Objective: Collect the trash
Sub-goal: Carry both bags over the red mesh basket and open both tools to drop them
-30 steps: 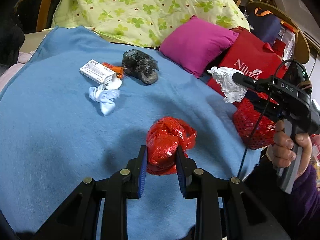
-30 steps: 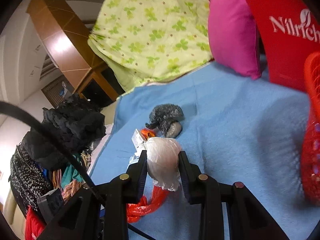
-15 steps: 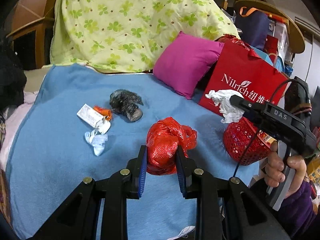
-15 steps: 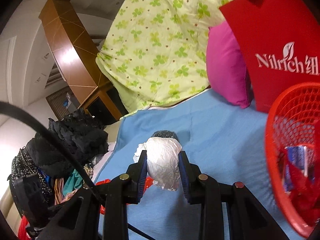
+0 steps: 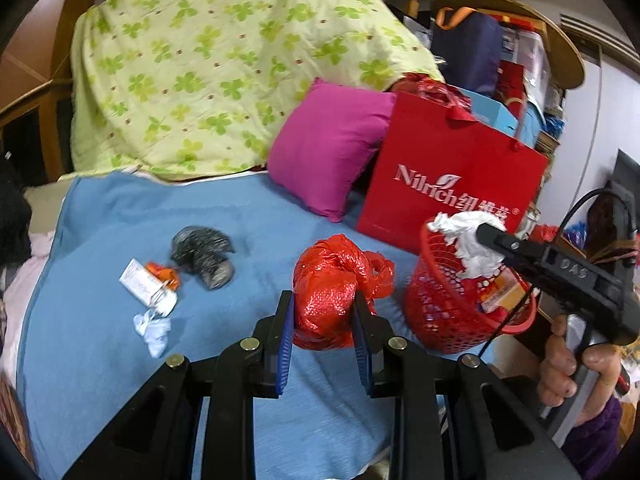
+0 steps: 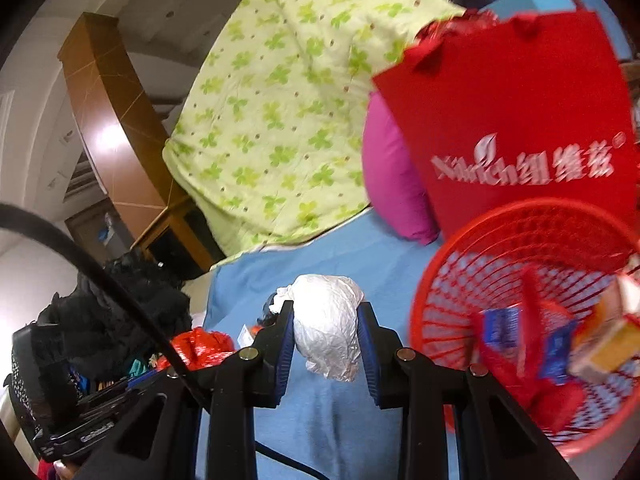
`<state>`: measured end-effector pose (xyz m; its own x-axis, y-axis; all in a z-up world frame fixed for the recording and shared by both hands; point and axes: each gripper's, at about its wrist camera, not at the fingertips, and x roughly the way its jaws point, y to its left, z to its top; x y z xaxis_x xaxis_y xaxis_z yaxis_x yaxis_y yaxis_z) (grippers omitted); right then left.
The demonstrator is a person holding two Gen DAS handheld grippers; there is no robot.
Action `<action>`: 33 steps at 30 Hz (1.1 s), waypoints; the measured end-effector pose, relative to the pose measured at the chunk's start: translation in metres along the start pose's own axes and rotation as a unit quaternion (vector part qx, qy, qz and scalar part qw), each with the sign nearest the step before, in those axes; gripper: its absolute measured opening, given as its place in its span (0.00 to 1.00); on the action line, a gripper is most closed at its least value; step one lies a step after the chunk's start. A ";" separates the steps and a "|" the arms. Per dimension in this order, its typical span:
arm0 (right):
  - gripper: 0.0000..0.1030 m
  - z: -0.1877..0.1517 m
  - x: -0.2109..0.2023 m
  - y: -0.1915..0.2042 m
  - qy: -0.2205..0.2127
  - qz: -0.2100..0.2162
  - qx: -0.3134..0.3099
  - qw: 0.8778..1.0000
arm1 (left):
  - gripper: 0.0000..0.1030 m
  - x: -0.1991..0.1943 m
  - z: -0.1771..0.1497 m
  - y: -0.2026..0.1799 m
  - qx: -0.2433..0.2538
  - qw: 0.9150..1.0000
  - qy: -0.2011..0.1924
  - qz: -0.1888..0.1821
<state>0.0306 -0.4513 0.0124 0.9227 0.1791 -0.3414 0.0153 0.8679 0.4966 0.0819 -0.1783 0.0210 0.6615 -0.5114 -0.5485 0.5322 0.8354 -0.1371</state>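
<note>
Both grippers loaded. Left gripper (image 5: 323, 330): jaws clamped on red bag (image 5: 330, 288), held above the bed (image 5: 100, 320), just left of the basket (image 5: 444, 312). Right gripper (image 6: 326, 344): jaws closed on white wad (image 6: 326, 330); in the left view the wad sits over the basket rim, in the right view just left of the opening.

Basket already partly filled: boxes and wrappers (image 6: 552, 344) visible inside. Judged mid-task.

Left on the bed: grey bag (image 5: 204, 254), white box (image 5: 146, 286) with orange wrapper (image 5: 162, 274) touching it, pale blue scrap (image 5: 154, 330) just below. All well apart from the basket.

Next, probably: release wad into basket, then red bag; then at least four more pickups. Light crumpled plastic may cling to the pads on release.
</note>
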 end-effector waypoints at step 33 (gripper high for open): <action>0.33 0.022 -0.120 -0.105 -0.091 -0.155 0.085 0.980 | 0.28 0.041 0.047 -0.137 0.088 0.989 0.015 -0.117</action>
<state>-0.0736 -0.5738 0.0186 0.9166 -0.1809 -0.3565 0.3560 0.7751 0.5220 0.0614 -0.3231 0.0558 0.4948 -0.6784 -0.5431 0.7541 0.6458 -0.1195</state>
